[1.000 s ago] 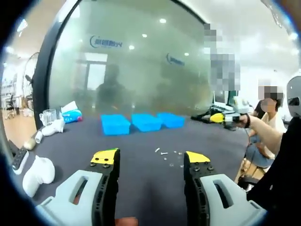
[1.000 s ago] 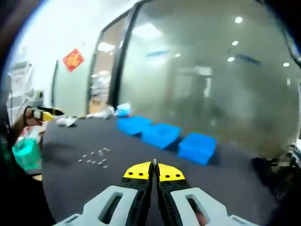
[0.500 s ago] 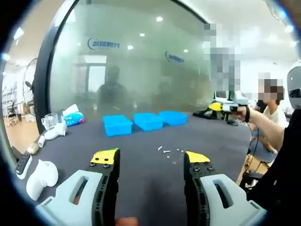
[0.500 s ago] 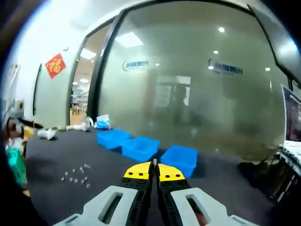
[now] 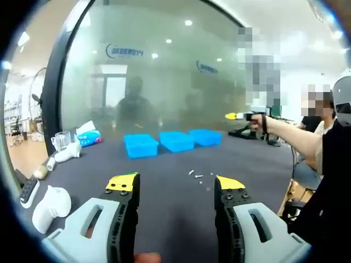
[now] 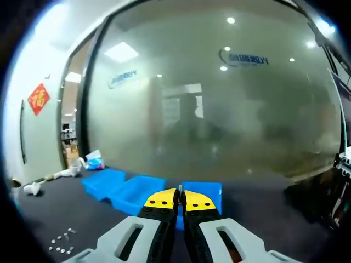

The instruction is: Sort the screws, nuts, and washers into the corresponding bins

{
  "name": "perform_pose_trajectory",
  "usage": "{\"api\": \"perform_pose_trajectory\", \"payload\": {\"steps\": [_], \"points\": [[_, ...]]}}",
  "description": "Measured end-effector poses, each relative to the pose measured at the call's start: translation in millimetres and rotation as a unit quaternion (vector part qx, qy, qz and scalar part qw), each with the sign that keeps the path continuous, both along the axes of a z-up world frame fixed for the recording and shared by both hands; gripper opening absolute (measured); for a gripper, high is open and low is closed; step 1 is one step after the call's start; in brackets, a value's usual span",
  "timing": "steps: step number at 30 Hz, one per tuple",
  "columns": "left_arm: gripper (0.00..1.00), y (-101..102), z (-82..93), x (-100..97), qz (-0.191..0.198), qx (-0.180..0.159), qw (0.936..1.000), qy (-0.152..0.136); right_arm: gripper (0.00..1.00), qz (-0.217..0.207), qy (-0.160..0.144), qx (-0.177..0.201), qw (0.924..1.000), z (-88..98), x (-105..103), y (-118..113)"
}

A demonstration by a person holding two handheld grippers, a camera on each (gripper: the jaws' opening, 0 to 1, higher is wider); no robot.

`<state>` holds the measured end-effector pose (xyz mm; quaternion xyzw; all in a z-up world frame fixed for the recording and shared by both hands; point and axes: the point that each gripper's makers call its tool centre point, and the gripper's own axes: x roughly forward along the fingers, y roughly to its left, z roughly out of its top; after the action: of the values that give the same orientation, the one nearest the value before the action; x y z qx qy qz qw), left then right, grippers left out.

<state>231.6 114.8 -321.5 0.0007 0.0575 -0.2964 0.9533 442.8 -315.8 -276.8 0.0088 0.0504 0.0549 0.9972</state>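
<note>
Left gripper [image 5: 175, 183] held above the near part of the dark table [image 5: 164, 213], yellow-tipped jaws spread wide with nothing between them. Ahead, past the jaw tips: a small scatter of screws, nuts and washers [image 5: 201, 176] lying loose on the tabletop, well short of the three blue bins [image 5: 171, 142] lined up side by side toward the far edge, in front of the frosted glass wall [image 5: 153, 76]. Broad bare tabletop between jaws and hardware, and again between hardware and bins. Along the left edge of the table: white objects [image 5: 48, 201], a clear cup [image 5: 59, 140] and a tissue pack [image 5: 86, 133]. At right, a person's arm [image 5: 290, 137] reaching over the table edge with the right gripper [image 5: 241, 116] raised well above the surface. In the right gripper view, right gripper [image 6: 180, 197] with jaws pressed together, whether on a thin small part cannot be told; bins [image 6: 137, 192] just beyond the tips, hardware [image 6: 61, 245] low at left on open table, dark clutter [image 6: 321, 205] at the right edge.
</note>
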Motion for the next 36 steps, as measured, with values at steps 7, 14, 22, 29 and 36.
{"api": "perform_pose_trajectory", "payload": {"steps": [7, 14, 22, 29, 36], "points": [[0.53, 1, -4.8, -0.7, 0.002, -0.004, 1.0, 0.007, 0.01, -0.003, 0.024, -0.041, 0.9988, -11.1, 40, -2], [0.53, -1, -3.6, 0.6, 0.001, -0.008, 0.9999, 0.008, 0.01, 0.0, 0.044, -0.075, 0.9962, -25.9, 68, 5], [0.52, 3, -2.2, 0.2, 0.007, -0.006, 1.0, 0.004, 0.02, 0.002, 0.061, -0.065, 0.996, -39.9, 74, 7], [0.52, 1, -3.2, 1.8, 0.005, -0.009, 0.9999, 0.006, 0.12, 0.01, 0.056, -0.084, 0.9949, -41.6, 69, 9], [0.53, 3, -5.2, 1.9, 0.006, -0.009, 0.9999, 0.008, 0.25, 0.025, 0.04, -0.086, 0.9951, -37.3, 54, 17]]}}
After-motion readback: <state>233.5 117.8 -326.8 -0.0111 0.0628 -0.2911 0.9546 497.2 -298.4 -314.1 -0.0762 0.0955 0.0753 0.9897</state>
